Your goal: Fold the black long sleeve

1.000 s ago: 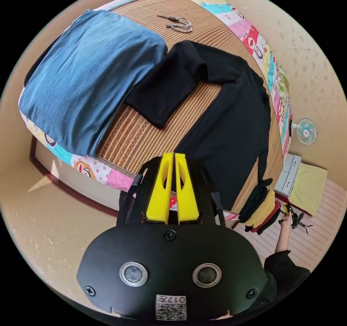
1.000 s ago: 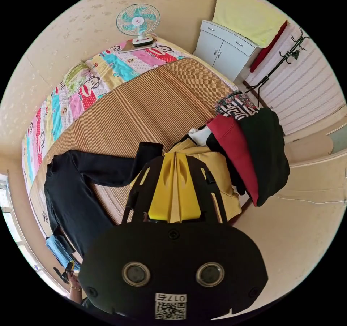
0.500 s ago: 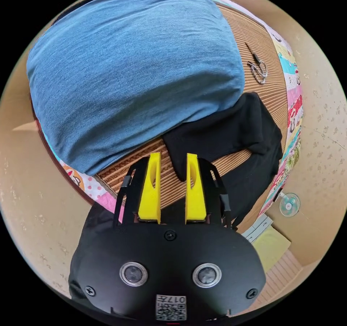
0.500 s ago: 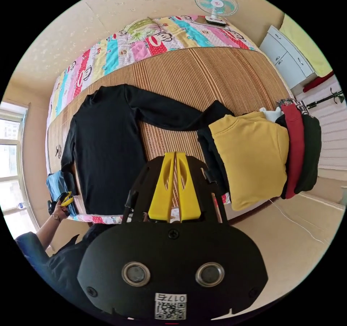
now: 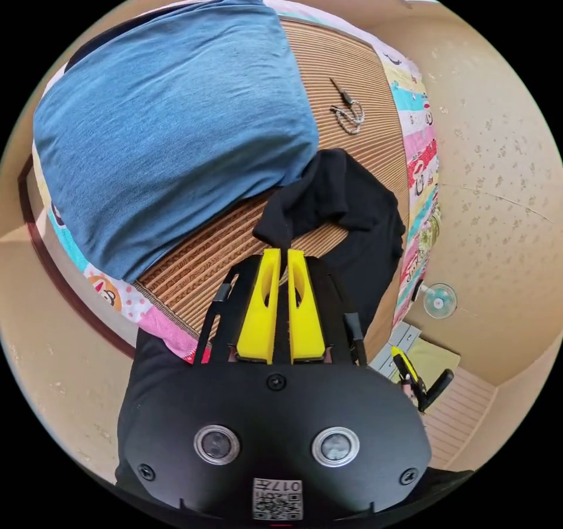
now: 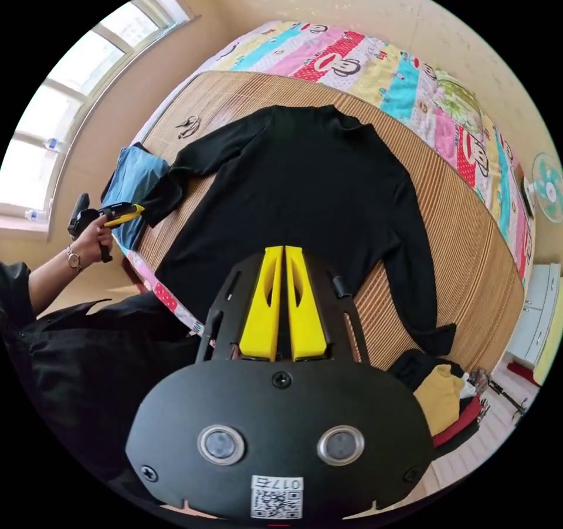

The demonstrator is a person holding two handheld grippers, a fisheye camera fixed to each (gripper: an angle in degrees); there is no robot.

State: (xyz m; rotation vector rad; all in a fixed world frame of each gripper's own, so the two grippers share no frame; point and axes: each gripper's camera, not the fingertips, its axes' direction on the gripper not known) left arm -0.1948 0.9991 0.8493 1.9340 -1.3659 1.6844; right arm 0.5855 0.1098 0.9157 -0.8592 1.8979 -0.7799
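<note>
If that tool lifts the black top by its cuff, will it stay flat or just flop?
The black long sleeve will probably flop: its cuff already bunches at the left tool. It looks thin and light, likely trailing across the ribbed mat.

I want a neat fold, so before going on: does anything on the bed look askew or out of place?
Mostly tidy: the black long sleeve lies flat on the mat. One sleeve cuff is bunched and lifted where the left gripper has pinched it, beside the blue garment. A small metal item lies loose on the mat.
</note>
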